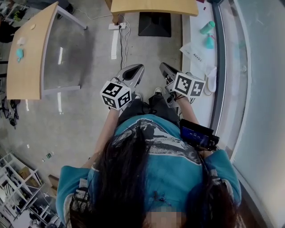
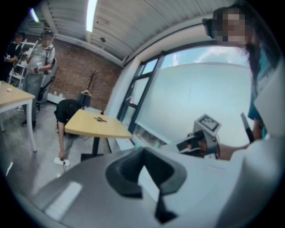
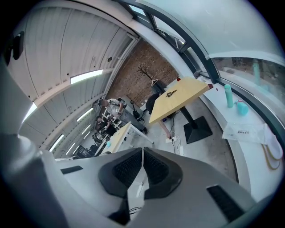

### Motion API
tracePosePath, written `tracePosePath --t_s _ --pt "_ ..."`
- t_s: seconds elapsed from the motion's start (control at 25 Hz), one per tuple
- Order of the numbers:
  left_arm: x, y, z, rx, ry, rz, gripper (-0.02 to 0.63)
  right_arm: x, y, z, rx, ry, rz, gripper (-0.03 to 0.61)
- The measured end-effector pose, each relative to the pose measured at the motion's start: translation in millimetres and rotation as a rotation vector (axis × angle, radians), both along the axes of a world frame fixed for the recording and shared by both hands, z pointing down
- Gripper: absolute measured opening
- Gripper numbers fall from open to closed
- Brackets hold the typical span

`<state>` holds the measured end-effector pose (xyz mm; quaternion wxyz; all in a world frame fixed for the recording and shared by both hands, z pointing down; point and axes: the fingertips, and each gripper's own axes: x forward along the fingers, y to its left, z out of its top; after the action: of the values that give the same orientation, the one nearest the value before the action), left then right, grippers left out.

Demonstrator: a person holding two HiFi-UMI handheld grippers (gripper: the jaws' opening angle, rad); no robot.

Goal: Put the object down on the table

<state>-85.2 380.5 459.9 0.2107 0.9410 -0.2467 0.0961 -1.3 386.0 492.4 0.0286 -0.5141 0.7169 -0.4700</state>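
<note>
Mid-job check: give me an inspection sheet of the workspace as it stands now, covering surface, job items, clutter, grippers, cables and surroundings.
Surface: wooden table at the left; second table ahead.
Job's things: nothing seen; neither gripper holds an object.
Clutter: small teal item on the left table; teal bottle, teal container and white bag on the window ledge.
Grippers: left gripper and right gripper both shut, empty, held over the floor.
Cables: power strip with white leads on the floor.
Surroundings: bystanders by a brick wall; crouching person reaching to the power strip.
</note>
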Motion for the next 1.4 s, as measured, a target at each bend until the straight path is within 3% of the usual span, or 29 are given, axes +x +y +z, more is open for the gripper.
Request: tracePosePath --t_s 0.32,0.52,0.64,1.4 --pt "0.2 -6.4 -1.1 0.01 0.007 0.006 0.003 -6.9 0.4 1.9 -0.01 -0.005 -0.012 0.02" --pt "-47.2 -1.0 -12.2 0.014 0.046 0.021 0.003 -57.9 11.5 -5.8 -0.022 -0.009 0.009 0.02" --pt "-56.3 -0.2 -21.3 0.022 0.065 0.035 0.003 -70.1 15.3 -11.9 -0.024 -0.009 0.02 0.02" --pt "-41.7 3.0 -34.4 0.041 0.101 0.094 0.003 -52.5 21.7 -18.7 -0.026 -0.013 0.082 0.02"
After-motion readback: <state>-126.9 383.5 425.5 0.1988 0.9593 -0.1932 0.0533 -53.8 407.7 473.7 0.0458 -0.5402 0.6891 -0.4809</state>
